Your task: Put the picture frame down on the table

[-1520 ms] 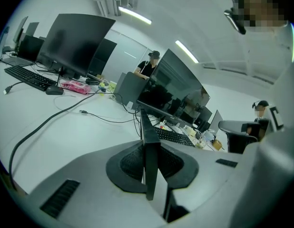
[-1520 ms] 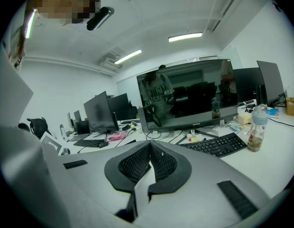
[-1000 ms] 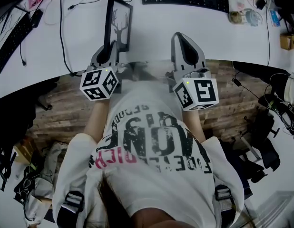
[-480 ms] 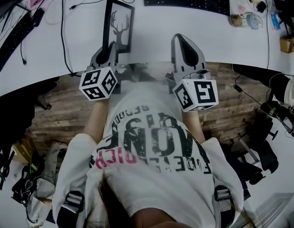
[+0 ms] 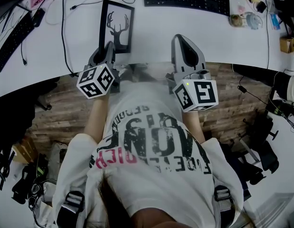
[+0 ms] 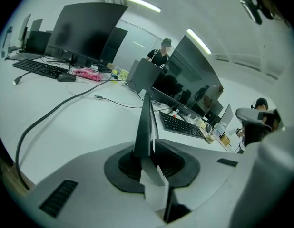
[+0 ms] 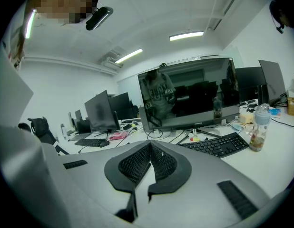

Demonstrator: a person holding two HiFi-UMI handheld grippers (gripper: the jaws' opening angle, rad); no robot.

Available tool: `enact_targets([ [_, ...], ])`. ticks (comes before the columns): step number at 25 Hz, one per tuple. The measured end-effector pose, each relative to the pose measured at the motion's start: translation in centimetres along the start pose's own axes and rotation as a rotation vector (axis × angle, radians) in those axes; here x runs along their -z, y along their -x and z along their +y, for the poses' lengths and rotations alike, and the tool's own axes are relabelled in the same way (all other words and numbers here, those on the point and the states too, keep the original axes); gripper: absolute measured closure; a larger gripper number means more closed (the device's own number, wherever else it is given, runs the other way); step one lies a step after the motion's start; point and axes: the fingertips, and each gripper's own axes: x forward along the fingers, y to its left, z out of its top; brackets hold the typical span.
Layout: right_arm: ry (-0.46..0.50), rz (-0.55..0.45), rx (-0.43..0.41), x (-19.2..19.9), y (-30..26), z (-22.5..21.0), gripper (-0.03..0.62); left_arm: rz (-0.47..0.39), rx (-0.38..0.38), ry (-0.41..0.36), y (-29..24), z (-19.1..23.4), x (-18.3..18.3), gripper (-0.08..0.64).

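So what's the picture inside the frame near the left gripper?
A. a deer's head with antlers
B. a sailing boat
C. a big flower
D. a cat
A: the head view shows the picture frame holding a black outline of a deer's head with branching antlers on a pale background.

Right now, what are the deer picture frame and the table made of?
Picture frame: thin black border, matte, probably painted wood or plastic; the deer print looks like paper. Whether glass covers it is unclear. Table: smooth white top, likely laminate.
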Motion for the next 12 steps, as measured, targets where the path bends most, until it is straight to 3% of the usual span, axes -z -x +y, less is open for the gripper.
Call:
enact_targets([
  [12,-0.001,0.005,-0.014,0.2,-0.2,0.2,0.594,0.018,-0.049,-0.009,-0.9,2.1,0.7,0.457],
])
